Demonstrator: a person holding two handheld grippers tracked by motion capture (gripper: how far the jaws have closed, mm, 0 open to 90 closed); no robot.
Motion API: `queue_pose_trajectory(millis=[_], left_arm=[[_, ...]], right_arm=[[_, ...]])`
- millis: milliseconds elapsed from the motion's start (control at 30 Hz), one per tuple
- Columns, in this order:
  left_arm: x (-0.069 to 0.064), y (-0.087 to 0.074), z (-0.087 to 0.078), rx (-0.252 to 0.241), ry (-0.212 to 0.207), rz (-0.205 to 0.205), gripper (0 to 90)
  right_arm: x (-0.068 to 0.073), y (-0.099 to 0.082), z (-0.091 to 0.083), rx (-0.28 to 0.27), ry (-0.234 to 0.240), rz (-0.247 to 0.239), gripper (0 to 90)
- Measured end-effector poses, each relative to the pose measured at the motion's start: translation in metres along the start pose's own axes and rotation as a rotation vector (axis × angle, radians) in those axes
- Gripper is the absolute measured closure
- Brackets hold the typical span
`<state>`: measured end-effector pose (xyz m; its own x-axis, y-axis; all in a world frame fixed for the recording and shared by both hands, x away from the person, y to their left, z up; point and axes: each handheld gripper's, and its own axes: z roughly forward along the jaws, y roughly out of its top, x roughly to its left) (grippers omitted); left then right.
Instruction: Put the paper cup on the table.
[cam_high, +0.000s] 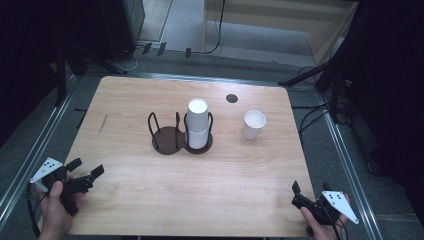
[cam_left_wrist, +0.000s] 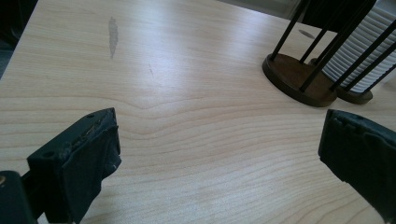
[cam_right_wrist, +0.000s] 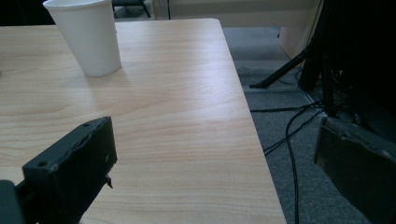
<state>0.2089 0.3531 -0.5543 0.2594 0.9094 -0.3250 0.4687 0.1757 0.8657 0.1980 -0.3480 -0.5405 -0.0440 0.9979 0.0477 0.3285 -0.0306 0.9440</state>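
A dark two-ring cup holder (cam_high: 167, 140) stands at the table's middle. Its left ring is empty and its right ring holds a stack of white paper cups (cam_high: 198, 122). A single white cup (cam_high: 253, 124) stands upright to the right of it. My left gripper (cam_high: 89, 166) is at the near left corner, open and holding nothing. In the left gripper view my gripper (cam_left_wrist: 219, 140) faces the holder's base (cam_left_wrist: 294, 77) and the ribbed cups (cam_left_wrist: 364, 51) farther off. My right gripper (cam_high: 310, 187) is open at the near right corner. In the right gripper view, the lone cup (cam_right_wrist: 88, 37) stands beyond my gripper (cam_right_wrist: 215, 144).
The wooden table (cam_high: 150, 200) has a small black disc (cam_high: 231, 98) near its far edge and a grey smear (cam_left_wrist: 112, 35) at the left. Its right edge drops to carpet, where cables and a black stand leg (cam_right_wrist: 285, 70) lie.
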Motion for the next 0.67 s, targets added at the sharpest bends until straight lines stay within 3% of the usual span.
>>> queue_pose_trajectory(millis=[667], left_arm=[[-0.0019,0.0003,0.0018,0.005,0.003,0.018,0.0]], right_arm=[[-0.0003,-0.0043,0.0036,0.030,-0.021,0.060,0.0]])
